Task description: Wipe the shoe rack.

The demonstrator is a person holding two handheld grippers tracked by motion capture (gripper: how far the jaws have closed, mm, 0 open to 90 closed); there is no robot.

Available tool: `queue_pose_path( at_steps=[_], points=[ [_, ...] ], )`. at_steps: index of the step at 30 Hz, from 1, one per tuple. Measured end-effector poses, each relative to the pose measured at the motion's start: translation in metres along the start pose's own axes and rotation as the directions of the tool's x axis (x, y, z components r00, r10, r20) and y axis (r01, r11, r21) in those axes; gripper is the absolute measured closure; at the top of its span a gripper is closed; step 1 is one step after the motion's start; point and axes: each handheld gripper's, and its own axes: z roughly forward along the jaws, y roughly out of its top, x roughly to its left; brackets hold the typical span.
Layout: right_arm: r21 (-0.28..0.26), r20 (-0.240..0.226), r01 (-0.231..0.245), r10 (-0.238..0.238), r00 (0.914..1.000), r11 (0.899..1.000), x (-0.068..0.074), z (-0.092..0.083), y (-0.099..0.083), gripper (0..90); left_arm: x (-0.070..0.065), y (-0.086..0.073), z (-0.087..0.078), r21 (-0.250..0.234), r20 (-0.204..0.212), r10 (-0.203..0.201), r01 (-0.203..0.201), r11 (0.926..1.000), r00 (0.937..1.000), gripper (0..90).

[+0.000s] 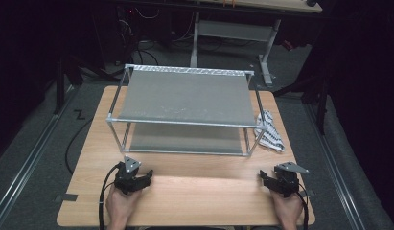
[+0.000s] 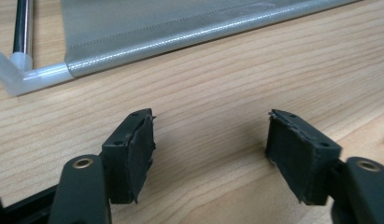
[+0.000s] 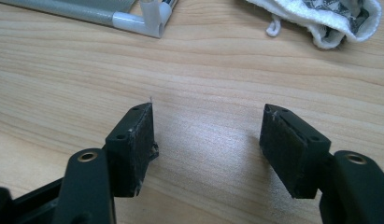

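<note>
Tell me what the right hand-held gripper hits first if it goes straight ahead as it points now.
Probably the rack's white corner joint; the right hand-held gripper is open over bare table. The cloth lies right of its line. Depth is hard to judge.

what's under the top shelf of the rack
Under the top fabric shelf of the rack sits a second grey fabric shelf, low near the wooden table. Its front strip looks bare; the rest is covered by the top shelf, so anything there cannot be seen.

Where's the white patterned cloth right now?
High view: the white patterned cloth lies on the wooden table against the metal-framed rack's right front leg, beyond the right tool.
</note>
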Motion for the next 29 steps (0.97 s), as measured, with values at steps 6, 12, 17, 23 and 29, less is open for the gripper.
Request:
queue_pose_path(
  at_steps=[6, 12, 17, 23, 29],
  points=[
    [0.0, 0.0, 0.0, 0.0, 1.0, 1.0, 0.0002, -0.0005, -0.0006, 35.0, 0.0001, -0.0001, 0.0001, 0.0, 0.002, -0.002, 0.002, 1.0, 1.0, 31.0],
    [-0.001, -0.002, 0.006, -0.006, 1.0, 1.0, 0.0001, -0.0005, -0.0008, 34.1, -0.0001, -0.0003, -0.0002, 0.001, 0.004, -0.002, 0.002, 1.0, 1.0, 30.7],
    [0.0, -0.006, 0.008, -0.008, 0.9999, 1.0, 0.0, -0.0006, -0.0009, 33.4, -0.0001, -0.0003, -0.0001, 0.0, 0.005, -0.003, 0.003, 1.0, 1.0, 30.6],
    [0.0, -0.006, 0.008, -0.008, 0.9999, 1.0, 0.0, -0.0006, -0.0009, 33.4, -0.0005, -0.0003, -0.0001, 0.002, 0.002, -0.001, 0.001, 1.0, 1.0, 30.4],
    [0.0, -0.006, 0.008, -0.008, 0.9999, 1.0, 0.0, -0.0005, -0.0008, 33.3, -0.0004, -0.0003, -0.0001, 0.002, 0.004, -0.001, 0.001, 1.0, 1.0, 30.3]
  ],
)
